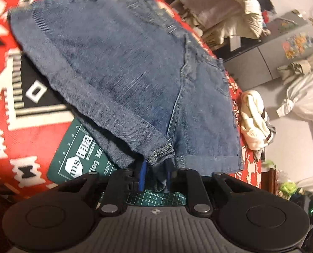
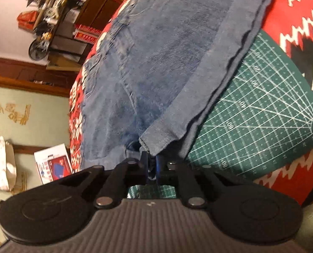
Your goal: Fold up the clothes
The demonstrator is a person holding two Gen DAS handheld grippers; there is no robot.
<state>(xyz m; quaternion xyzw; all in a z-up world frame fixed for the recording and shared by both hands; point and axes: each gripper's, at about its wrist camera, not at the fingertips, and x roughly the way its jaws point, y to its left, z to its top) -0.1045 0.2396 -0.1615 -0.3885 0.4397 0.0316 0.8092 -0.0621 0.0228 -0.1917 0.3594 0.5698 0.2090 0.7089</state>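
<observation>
My work surface is a red patterned cloth (image 1: 30, 130) with a green cutting mat (image 2: 261, 113) on it. Off to my left sit a grey cabinet (image 1: 261, 63) and heaped cream fabric (image 1: 230, 10). To my right I see a pale wall (image 2: 7, 16), cluttered shelves (image 2: 55, 21) and a patterned floor (image 2: 30, 116).

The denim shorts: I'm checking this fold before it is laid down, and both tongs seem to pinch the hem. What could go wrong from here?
1. The left tongs and right tongs each pinch only a small bit of the denim shorts; the cloth could slip out.
2. The raised leg hangs loose, so it may land crooked on the lower leg.
3. The green cutting mat under the shorts might shift if the cloth drags.
</observation>
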